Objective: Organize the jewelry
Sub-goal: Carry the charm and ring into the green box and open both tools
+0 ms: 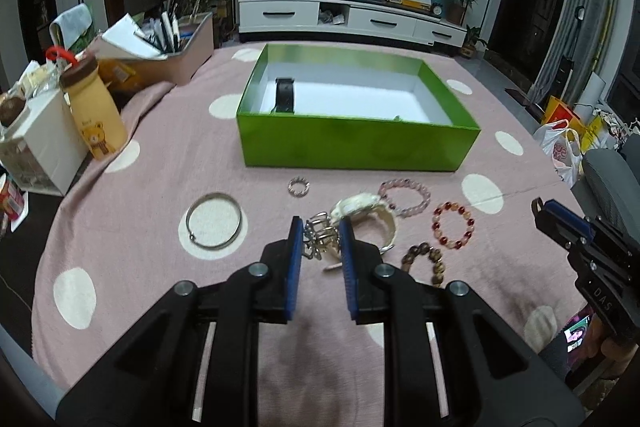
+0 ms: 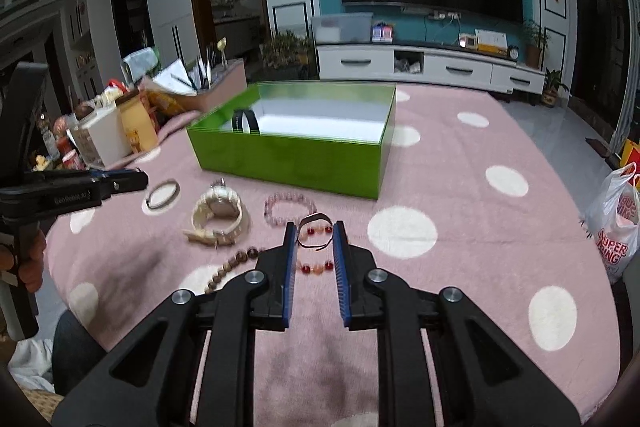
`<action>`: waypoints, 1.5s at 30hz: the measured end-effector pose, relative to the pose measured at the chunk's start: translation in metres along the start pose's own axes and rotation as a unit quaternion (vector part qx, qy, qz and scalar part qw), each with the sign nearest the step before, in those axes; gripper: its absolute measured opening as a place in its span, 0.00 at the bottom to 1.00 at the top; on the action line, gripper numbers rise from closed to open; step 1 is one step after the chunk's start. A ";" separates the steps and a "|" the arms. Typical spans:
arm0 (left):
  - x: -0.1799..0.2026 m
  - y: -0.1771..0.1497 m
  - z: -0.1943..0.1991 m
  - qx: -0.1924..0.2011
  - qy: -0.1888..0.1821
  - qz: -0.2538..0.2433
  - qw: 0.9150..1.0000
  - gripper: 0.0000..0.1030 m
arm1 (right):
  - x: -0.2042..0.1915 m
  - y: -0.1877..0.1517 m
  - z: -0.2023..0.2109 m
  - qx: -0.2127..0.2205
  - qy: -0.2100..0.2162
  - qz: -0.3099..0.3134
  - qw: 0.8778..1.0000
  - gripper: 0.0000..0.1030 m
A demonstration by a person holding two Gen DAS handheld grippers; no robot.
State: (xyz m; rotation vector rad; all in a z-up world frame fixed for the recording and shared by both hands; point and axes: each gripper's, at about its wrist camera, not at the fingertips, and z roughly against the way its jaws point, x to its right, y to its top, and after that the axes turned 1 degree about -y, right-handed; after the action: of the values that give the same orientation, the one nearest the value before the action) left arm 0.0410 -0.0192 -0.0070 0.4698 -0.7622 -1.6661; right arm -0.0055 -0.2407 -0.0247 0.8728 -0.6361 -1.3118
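The left gripper (image 1: 322,227) is clamped narrow on a silver openwork metal hair claw (image 1: 318,237), pinched between its blue pads and, by the look of it, lifted off the pink cloth with cream dots (image 1: 168,155). The right gripper (image 2: 315,233) is likewise closed down on a thin dark ring-shaped band (image 2: 314,231); the blur there makes it hard to say what the band is made of.

Both loads belong, I judge, in the open green cardboard box with a white inside (image 1: 356,143), where a black strap bracelet (image 1: 285,95) already stands at the left end. From the left gripper the box lies at twelve o'clock, its long axis running across the view from nine to three. From the right gripper it lies at about eleven o'clock, its near corner towards the tips. The left one is squarer to the near wall and seems the nearer.

Still on the cloth: a plain silver bangle (image 1: 214,225), a small beaded ring (image 1: 299,186), a cream wristwatch (image 1: 368,213), a pale pink bead bracelet (image 1: 404,197), a red and amber bead bracelet (image 1: 453,225) and a brown bead bracelet (image 1: 430,261).
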 end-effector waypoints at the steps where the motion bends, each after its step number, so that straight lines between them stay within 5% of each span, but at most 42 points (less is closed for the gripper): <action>1: 0.003 0.002 0.002 0.002 0.000 -0.003 1.000 0.17 | 0.000 0.003 0.002 0.006 0.001 0.001 1.000 0.17; 27: 0.044 0.076 0.004 0.063 0.001 -0.038 0.997 0.17 | 0.013 0.080 -0.008 0.092 0.007 -0.004 0.996 0.17; 45: 0.036 0.124 -0.050 0.055 -0.008 -0.026 0.998 0.17 | 0.029 0.120 -0.067 0.063 0.000 -0.002 0.998 0.17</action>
State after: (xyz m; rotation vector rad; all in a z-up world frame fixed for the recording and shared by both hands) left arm 0.1534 -0.0778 0.0481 0.5589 -0.8635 -1.6828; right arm 0.1199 -0.2529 0.0365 0.9768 -0.7236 -1.2858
